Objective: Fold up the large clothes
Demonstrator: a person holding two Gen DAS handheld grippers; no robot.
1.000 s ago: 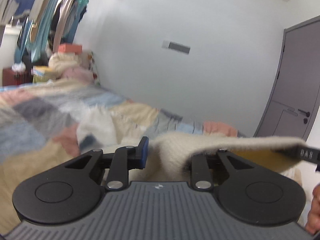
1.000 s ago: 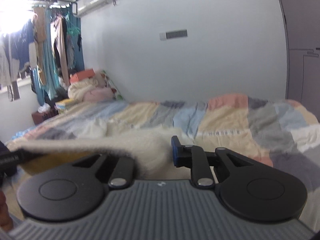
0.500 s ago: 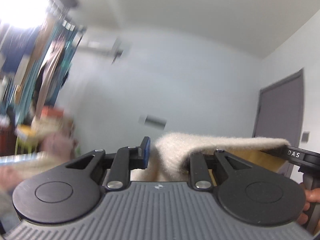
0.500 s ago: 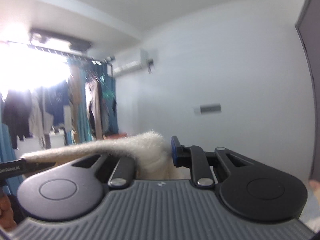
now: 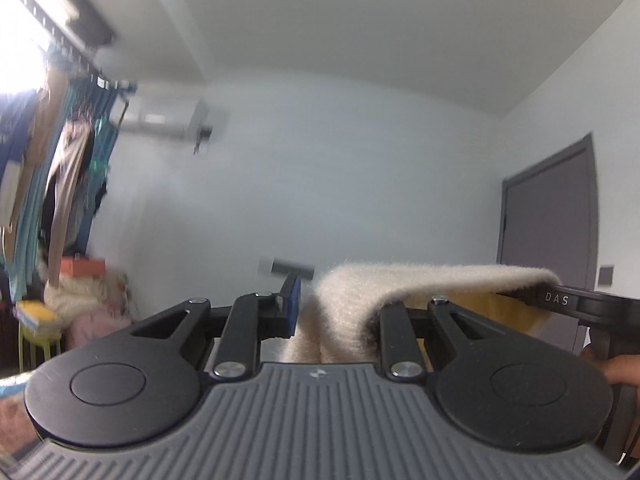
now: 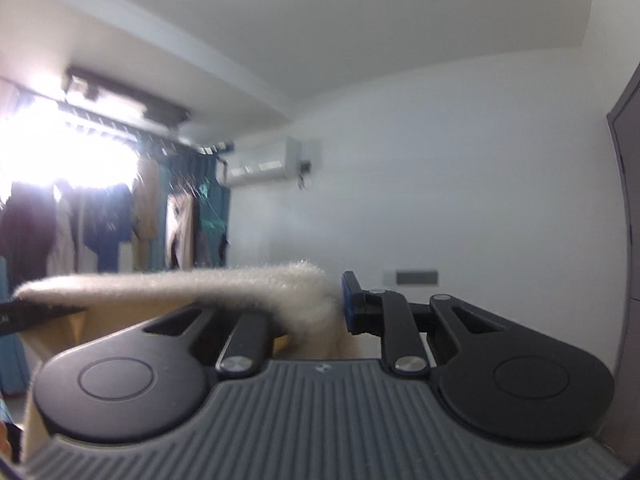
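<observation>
Up high, the left gripper (image 5: 334,312) pinches the fuzzy cream garment (image 5: 420,280). Its edge spans (taut, level) to the right gripper (image 6: 316,308), likewise clamped on it.

Garment (image 5: 400,284) between left tool (image 5: 332,308) and right tool (image 6: 316,312); door (image 5: 550,216) rightward, hanging clothes (image 6: 100,220) leftward.

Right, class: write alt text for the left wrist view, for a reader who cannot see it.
The left gripper is shut on a fuzzy cream garment, whose edge stretches right to the other gripper. Behind are a white wall, a grey door and, blurred, an air conditioner and hanging clothes.
</observation>
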